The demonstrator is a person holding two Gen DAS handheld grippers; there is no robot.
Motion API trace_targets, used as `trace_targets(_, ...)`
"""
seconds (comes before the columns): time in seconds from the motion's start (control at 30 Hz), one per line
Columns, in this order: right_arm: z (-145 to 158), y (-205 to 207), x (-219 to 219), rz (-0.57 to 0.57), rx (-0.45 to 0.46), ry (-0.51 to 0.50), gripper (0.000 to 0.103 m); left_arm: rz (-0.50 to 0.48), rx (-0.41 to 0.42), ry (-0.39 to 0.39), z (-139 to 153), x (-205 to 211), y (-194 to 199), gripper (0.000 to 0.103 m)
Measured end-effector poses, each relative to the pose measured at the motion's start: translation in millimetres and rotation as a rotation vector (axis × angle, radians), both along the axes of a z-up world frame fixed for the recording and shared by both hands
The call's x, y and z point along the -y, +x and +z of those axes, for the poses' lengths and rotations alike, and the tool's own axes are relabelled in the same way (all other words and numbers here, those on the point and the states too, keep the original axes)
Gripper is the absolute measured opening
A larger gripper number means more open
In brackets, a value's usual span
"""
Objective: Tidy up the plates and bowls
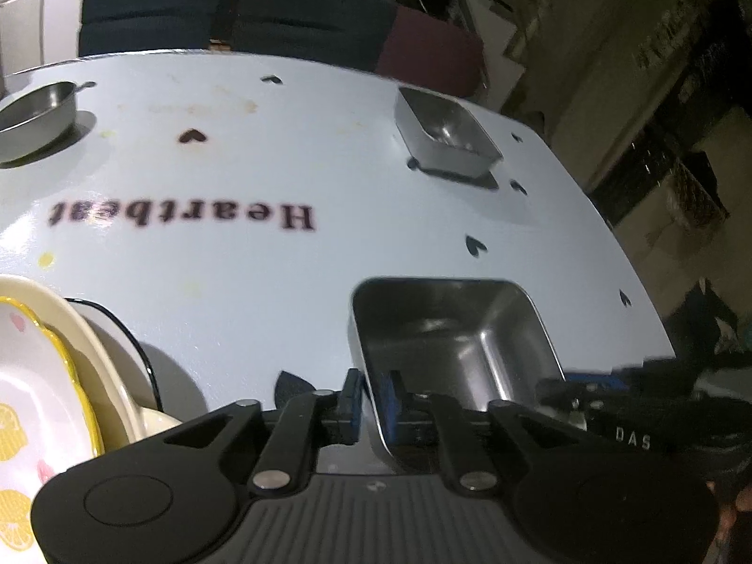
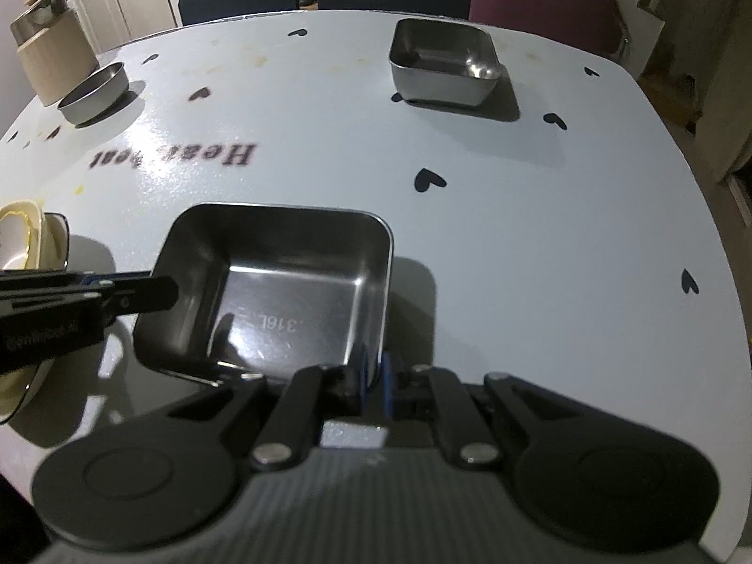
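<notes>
Left gripper: your left gripper (image 1: pixel 371 399) is pinched nearly closed on the left wall of the near square steel dish (image 1: pixel 451 348); one blue pad sits outside the wall, the other inside.
Right gripper: your right gripper (image 2: pixel 373 383) is clamped the same way on the near right corner of that dish (image 2: pixel 282 291), its pads close together with the rim between them.
Held dish: it sits low at the near edge of the white table (image 2: pixel 540 235), a dark shadow beneath it; you cannot tell whether its base touches the top. The stamp "316L" shows on its floor.
Second square dish: a matching steel dish (image 2: pixel 444 63) stands well apart at the far side of the table.
Round bowl: a shallow steel bowl (image 2: pixel 96 94) stands at the far left, just beside a beige container (image 2: pixel 56 61).
Plate stack: cream plates with a yellow-rimmed lemon plate (image 1: pixel 33 399) on top sit at your near left, close to the held dish.
</notes>
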State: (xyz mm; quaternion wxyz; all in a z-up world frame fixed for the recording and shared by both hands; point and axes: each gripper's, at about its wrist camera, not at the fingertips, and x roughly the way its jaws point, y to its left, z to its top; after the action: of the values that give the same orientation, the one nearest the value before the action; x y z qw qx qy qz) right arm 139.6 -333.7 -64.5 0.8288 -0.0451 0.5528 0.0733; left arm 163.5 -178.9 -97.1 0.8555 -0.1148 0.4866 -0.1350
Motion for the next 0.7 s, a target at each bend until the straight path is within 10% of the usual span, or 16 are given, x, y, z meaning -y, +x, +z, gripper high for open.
trace_targets(0.33, 50, 9, 25, -0.085, 0.109, 0.12, 0.066, -0.008, 0.139, 0.005, 47, -9, 8, 0.068)
trace_targets(0.7, 59, 73, 49, -0.568, 0.198, 0.4, 0.071, 0.042, 0.26, 0.068, 86, -35, 74, 0.096)
